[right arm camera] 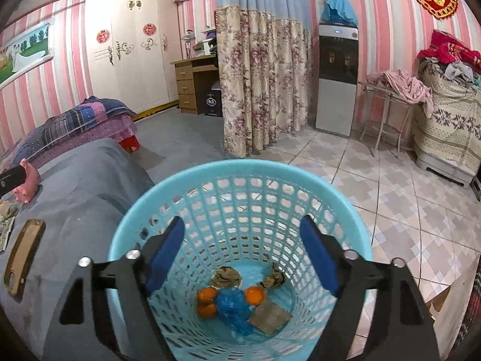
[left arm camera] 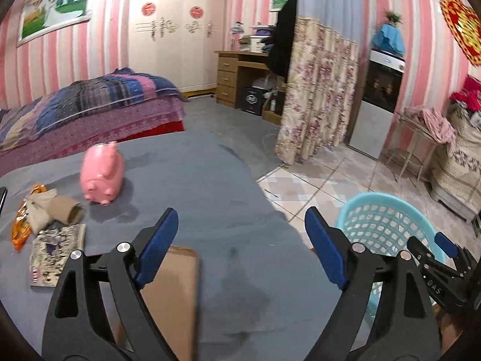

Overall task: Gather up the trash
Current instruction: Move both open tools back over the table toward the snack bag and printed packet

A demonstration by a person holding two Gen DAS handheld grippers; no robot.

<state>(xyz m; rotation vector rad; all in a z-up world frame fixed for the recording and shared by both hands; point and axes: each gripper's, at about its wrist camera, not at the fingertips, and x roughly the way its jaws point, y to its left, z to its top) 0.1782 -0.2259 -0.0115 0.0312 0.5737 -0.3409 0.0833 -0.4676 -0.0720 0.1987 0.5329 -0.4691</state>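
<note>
Right gripper point(right arm camera: 242, 251): jaws spread, empty, over basket point(right arm camera: 129, 228). Basket holds dropped trash: blue wad point(right arm camera: 233, 302), orange peels, paper scraps. Drop step looks done.
Left gripper point(left arm camera: 240, 246): jaws spread, empty, above table point(left arm camera: 210, 180).
Remaining: tube point(left arm camera: 64, 210), wrappers point(left arm camera: 22, 222), table's left. Next, likely: left reaches there, closes on tube.

The light-blue perforated plastic basket point(right arm camera: 240, 180) looks smooth and faintly glossy, as does the pink plastic pig-shaped money box point(left arm camera: 102, 177). Under them, the table's grey cloth cover point(left arm camera: 210, 180) is matt and slightly wrinkled. The brown cardboard tube point(left arm camera: 67, 212) looks dull and rough beside a shiny orange foil wrapper point(left arm camera: 21, 231).
</note>
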